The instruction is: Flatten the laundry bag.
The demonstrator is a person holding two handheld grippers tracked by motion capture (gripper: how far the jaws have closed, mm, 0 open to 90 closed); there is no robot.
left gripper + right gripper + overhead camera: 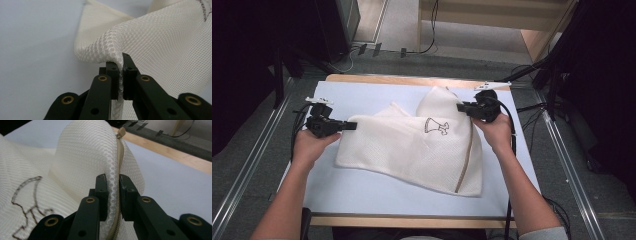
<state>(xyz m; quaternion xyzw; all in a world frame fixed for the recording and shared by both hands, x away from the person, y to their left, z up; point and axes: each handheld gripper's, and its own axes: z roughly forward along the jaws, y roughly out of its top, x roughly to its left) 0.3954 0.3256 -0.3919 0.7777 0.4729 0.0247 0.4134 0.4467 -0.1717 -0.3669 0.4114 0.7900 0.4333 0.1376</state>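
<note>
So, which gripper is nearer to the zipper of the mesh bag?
Right. The right gripper is shut on the mesh bag right at its zipper; the left gripper grips the opposite edge, far from it.

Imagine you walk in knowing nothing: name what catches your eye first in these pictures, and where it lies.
A white mesh laundry bag with a small dark printed figure sprawls across the middle of the pale blue table mat. The left gripper is shut on its left edge, while the right gripper pinches the far right corner, lifted, right on the tan zipper.
</note>
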